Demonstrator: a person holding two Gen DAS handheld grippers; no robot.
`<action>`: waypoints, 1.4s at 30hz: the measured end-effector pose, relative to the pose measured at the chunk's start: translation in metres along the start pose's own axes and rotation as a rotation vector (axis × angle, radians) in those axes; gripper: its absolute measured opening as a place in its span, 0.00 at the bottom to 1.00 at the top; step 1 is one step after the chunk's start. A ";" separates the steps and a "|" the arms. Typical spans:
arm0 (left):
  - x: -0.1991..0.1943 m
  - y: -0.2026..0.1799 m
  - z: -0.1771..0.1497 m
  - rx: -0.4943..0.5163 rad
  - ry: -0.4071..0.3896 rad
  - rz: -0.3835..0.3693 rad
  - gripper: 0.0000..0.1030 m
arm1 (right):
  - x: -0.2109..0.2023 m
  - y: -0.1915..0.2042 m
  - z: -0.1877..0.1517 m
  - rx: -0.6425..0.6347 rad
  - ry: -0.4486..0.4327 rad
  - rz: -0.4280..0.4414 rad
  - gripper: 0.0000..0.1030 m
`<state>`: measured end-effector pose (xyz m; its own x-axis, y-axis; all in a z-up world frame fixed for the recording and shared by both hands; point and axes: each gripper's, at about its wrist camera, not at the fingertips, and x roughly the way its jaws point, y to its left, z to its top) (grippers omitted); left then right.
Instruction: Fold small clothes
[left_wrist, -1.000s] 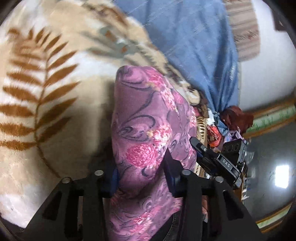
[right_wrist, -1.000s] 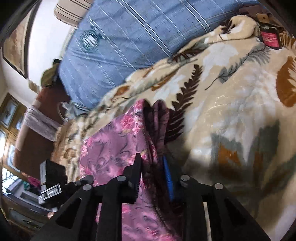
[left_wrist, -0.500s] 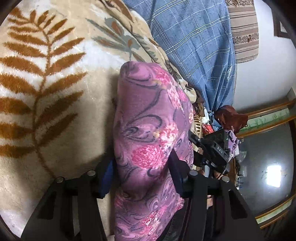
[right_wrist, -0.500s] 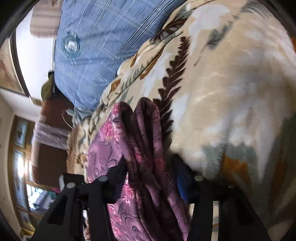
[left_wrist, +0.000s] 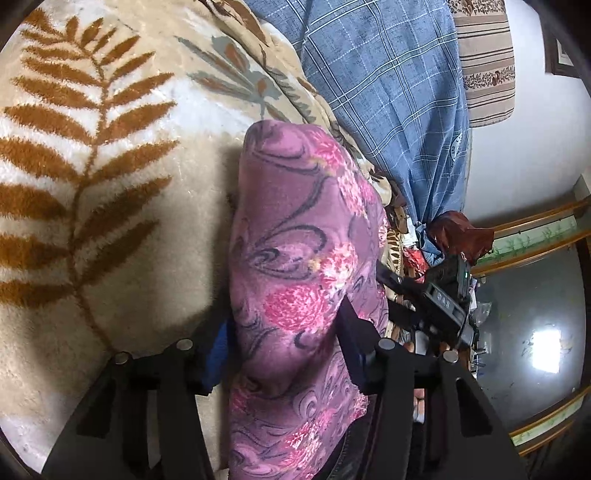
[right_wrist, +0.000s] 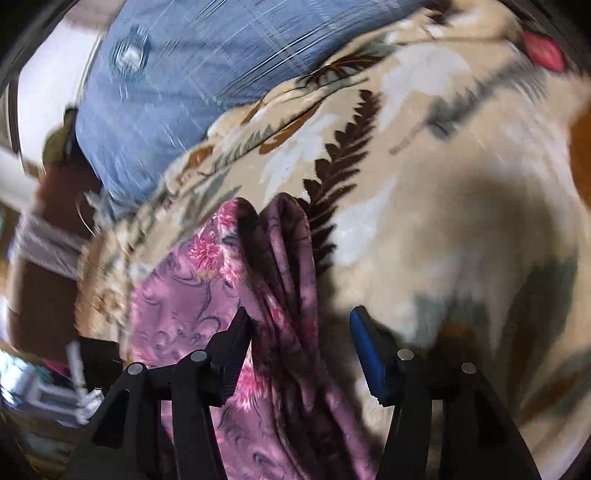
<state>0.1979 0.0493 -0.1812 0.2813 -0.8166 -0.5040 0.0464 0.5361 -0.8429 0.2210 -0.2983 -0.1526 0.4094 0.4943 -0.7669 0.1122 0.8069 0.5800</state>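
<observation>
Garment, purple-pink floral cloth, lies folded and bunched on a beige fern-print blanket covering a bed.

Left wrist view, left to right: blanket with big orange fern leaves; then the garment as a rounded hump running up the middle of the frame. Left tongs straddle its near part, jaws opening. Blue pad on the left finger sits just beside the cloth's left edge; whether it touches, cannot tell. Right finger lies against the cloth's right flank. No clear pinch. Further right, the other tool shows past the garment's right edge, black, with a small green light. Beyond it a blue checked sheet, a striped pillow, a white wall, and wood trim around a dark glossy panel.

Right wrist view, blurred, left to right: dark brown furniture and clutter at the edge; blue sheet above; then the garment, seen edge-on, layers stacked in dark folds. Right tongs spread, jaws opening. Cloth lies between them, against the left finger; the blue-padded right finger stands apart from it with blanket showing in the gap. Far right, blanket with grey-green and brown leaves.

Only the left view shows the smooth top face of the fold; only the right view shows its layered edge.
</observation>
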 end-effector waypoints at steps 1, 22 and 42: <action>0.000 0.000 -0.001 -0.001 -0.001 -0.001 0.51 | -0.002 -0.005 -0.004 0.012 -0.001 0.014 0.52; -0.080 -0.075 0.018 0.182 -0.095 0.070 0.32 | -0.047 0.085 -0.025 -0.082 -0.130 0.146 0.18; 0.024 -0.018 0.206 0.119 -0.049 0.183 0.35 | 0.073 0.071 0.138 -0.104 -0.090 0.066 0.18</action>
<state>0.4010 0.0638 -0.1393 0.3411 -0.6935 -0.6346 0.1020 0.6984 -0.7084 0.3842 -0.2498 -0.1293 0.4929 0.5198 -0.6978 -0.0100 0.8053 0.5928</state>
